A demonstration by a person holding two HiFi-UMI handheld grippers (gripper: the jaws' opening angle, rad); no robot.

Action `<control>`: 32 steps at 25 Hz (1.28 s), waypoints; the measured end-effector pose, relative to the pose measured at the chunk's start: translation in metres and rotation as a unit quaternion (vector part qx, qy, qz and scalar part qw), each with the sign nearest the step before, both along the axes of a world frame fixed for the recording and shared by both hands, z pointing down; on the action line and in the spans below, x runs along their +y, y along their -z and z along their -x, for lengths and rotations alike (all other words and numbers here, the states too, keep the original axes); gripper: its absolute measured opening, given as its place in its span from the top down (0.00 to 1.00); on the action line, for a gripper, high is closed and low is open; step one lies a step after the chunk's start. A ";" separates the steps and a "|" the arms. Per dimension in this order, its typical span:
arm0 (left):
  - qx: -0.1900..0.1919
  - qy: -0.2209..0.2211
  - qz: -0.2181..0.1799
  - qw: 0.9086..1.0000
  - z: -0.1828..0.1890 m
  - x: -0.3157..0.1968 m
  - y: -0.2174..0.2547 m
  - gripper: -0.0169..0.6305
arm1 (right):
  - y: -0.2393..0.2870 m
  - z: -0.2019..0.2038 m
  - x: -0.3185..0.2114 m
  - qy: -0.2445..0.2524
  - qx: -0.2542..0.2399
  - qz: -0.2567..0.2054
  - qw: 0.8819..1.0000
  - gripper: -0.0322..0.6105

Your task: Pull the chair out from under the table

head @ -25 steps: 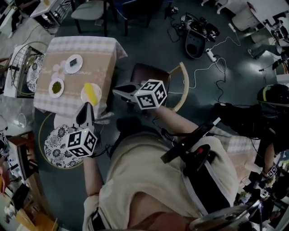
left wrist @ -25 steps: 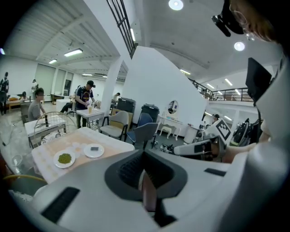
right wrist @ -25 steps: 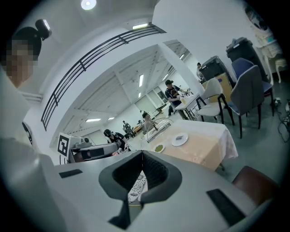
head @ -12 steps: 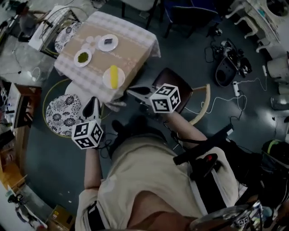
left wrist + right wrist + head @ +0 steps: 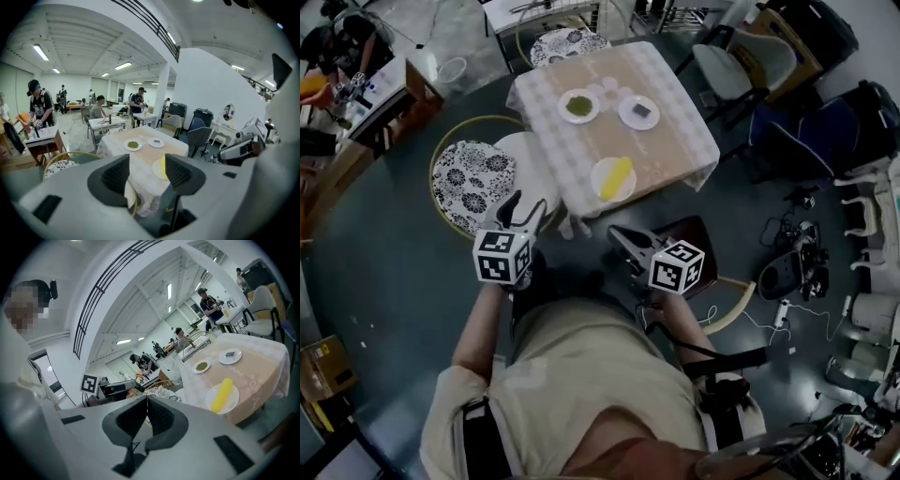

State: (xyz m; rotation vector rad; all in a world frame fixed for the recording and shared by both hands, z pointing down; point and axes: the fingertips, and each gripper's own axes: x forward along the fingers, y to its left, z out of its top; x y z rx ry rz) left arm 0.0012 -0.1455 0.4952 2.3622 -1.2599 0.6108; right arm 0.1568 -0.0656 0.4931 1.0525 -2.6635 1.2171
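Note:
A square table under a checked cloth carries three plates, one with a long yellow item. At its left side stands a chair with a round rattan back, a floral cushion and a white seat partly under the cloth. My left gripper hovers just short of that seat; its jaws have just been opening and stand open with nothing between them. My right gripper is shut and empty, above a dark brown chair that stands out from the table's near corner.
A second floral-cushioned chair sits at the table's far side. Grey and blue chairs stand at the right. Cables and a device lie on the floor at the right, and a wooden shelf stands at the left. People stand in the background.
The view has swung, so the table now sits at the upper centre. Both grippers have moved toward the table. The left jaws were shut and now stand apart; the right jaws stay shut.

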 end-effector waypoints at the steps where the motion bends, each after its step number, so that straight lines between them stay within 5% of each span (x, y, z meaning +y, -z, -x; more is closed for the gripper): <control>1: -0.012 0.015 0.001 1.000 0.018 -0.006 -0.007 0.62 | -0.003 0.008 0.000 0.006 0.005 0.004 1.000 0.93; 8: -0.101 0.141 0.048 0.984 0.183 -0.039 -0.081 0.52 | -0.024 0.064 -0.020 0.031 0.033 0.048 0.998 0.93; 15: -0.112 0.243 0.154 0.951 0.335 -0.047 -0.150 0.50 | -0.025 0.174 -0.046 0.095 0.058 0.062 0.992 0.93; 20: -0.084 0.283 0.231 0.927 0.374 -0.043 -0.208 0.49 | -0.036 0.218 -0.056 0.119 0.073 0.079 0.987 0.93; 26: 0.001 0.263 0.301 0.917 0.365 -0.053 -0.258 0.49 | -0.044 0.259 -0.054 0.131 0.090 0.098 0.982 0.93; 32: 0.037 0.252 0.353 0.901 0.354 -0.064 -0.291 0.53 | -0.047 0.276 -0.049 0.130 0.100 0.108 0.980 0.93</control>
